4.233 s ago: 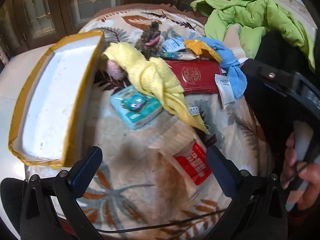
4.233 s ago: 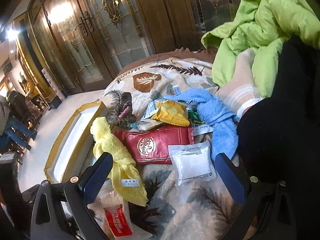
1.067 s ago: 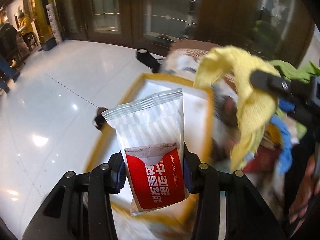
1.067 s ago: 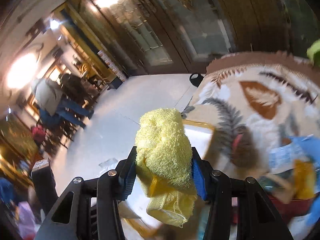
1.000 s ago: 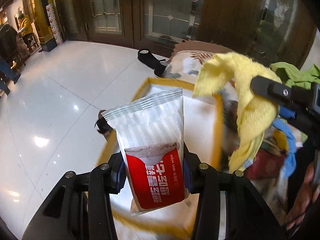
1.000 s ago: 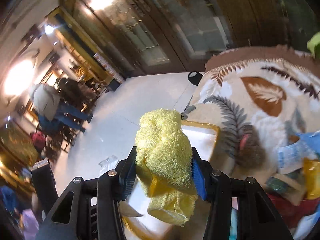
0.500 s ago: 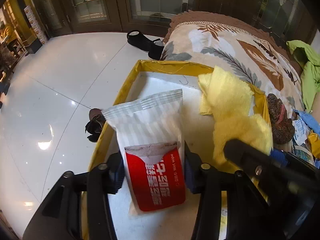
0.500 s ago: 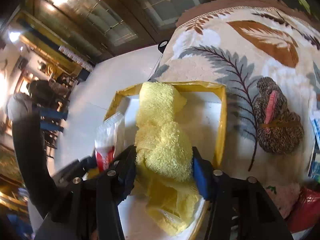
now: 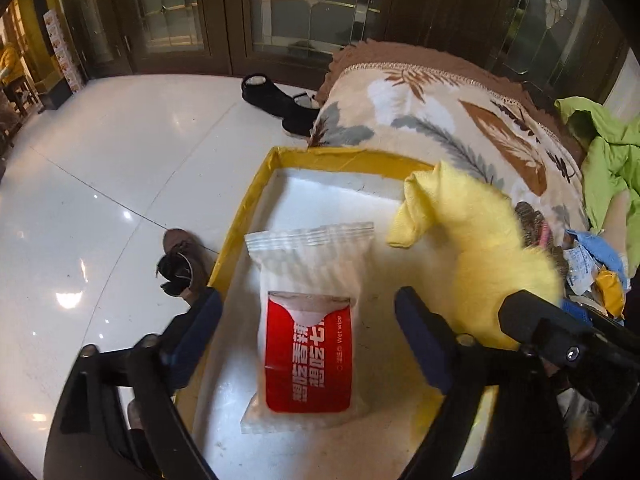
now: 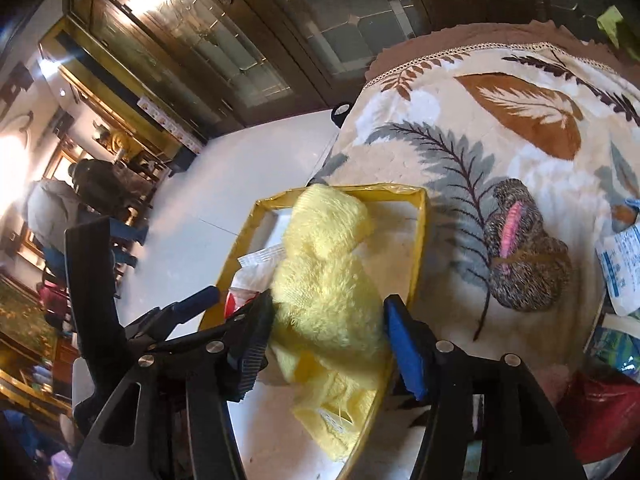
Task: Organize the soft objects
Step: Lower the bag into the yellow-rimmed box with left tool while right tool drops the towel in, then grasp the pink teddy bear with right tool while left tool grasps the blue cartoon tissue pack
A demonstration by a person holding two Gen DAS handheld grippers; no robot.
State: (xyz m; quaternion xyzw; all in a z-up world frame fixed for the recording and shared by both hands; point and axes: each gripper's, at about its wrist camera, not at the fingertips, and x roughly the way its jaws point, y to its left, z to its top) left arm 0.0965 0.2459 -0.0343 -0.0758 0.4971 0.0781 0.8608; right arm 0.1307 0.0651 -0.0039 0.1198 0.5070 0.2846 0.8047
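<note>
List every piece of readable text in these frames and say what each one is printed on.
"Wet wipe": small white print on the red label of the wet wipe pack lying in the yellow-rimmed box.
Large white characters on the same red label: present, but I cannot transcribe them.
Blue print on the white sachet on the blanket: too small to read.

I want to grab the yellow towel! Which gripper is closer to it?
Right. The right gripper has the yellow towel between its fingers; the left gripper sits beside it, over the wet wipes pack.

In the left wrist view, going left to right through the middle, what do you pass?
brown shoe → yellow box rim → wet wipe pack → yellow towel → green jacket
</note>
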